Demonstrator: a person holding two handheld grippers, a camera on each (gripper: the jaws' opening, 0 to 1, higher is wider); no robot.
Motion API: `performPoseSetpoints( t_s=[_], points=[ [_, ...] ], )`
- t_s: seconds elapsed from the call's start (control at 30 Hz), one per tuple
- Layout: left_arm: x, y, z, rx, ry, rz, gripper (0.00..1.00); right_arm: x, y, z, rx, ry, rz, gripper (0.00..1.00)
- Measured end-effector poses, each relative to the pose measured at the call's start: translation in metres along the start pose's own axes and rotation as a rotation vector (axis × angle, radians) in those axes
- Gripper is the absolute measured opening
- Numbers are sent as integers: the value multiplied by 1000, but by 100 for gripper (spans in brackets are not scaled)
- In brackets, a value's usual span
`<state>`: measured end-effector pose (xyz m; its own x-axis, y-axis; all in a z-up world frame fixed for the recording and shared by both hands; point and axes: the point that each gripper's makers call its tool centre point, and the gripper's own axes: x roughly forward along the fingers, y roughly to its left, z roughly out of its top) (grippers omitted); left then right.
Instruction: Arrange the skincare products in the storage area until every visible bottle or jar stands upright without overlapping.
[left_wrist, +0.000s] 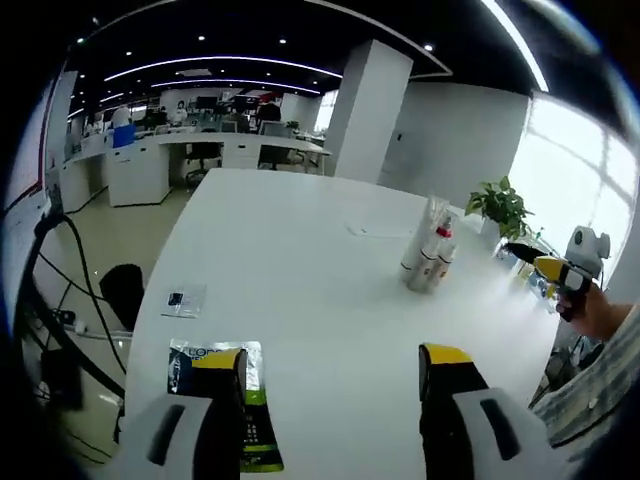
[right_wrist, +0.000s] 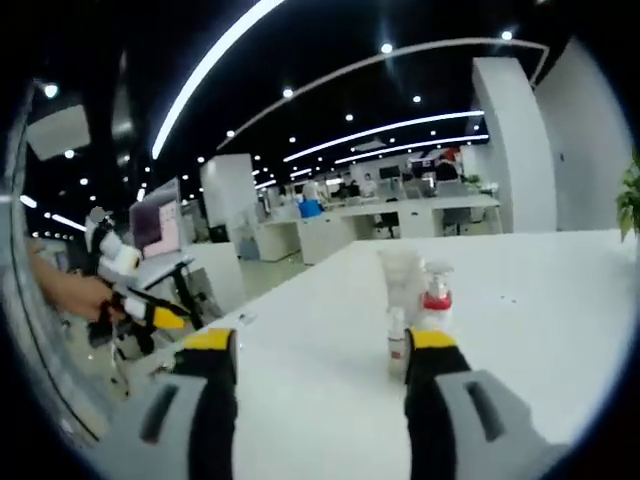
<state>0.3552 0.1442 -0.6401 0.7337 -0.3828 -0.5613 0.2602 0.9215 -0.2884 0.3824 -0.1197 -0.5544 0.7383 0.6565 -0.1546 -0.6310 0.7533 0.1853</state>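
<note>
Both the left gripper (left_wrist: 333, 385) and right gripper (right_wrist: 322, 365) hang spread, empty; bottles (left_wrist: 428, 255) stand clustered at two o'clock on the table (left_wrist: 290, 260).

A broad white table (left_wrist: 300, 260) carries everything. A tight cluster of skincare bottles (left_wrist: 428, 255) stands upright toward its far right side — one has a red collar under its pump. Near the left edge lies a small flat packet (left_wrist: 183, 299), and closer in, a green-and-black pouch (left_wrist: 222, 400) lies flat. In the right gripper view, the bottles stand close together mid-table.
</note>
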Motion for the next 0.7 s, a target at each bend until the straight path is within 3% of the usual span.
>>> performPoseSetpoints(
  t_s=[0.07,0.17,0.2,0.4,0.57,0.7],
  points=[
    [-1,2,-1,-8,2,9,76,-2,3,3,2,4,6,73],
    [-5,3,-4,-13,3,20,80,-8,7,11,118,-21,15,79],
    [-7,4,-5,-8,-1,30,81,-9,6,15,122,-43,14,81],
    [-10,14,-14,-41,0,48,82,-2,13,5,147,1,26,90],
    [-12,32,-25,-19,66,83,88,7,20,2,179,20,42,98],
    [-14,47,-25,-35,72,102,89,10,26,3,167,29,55,99]
  ],
)
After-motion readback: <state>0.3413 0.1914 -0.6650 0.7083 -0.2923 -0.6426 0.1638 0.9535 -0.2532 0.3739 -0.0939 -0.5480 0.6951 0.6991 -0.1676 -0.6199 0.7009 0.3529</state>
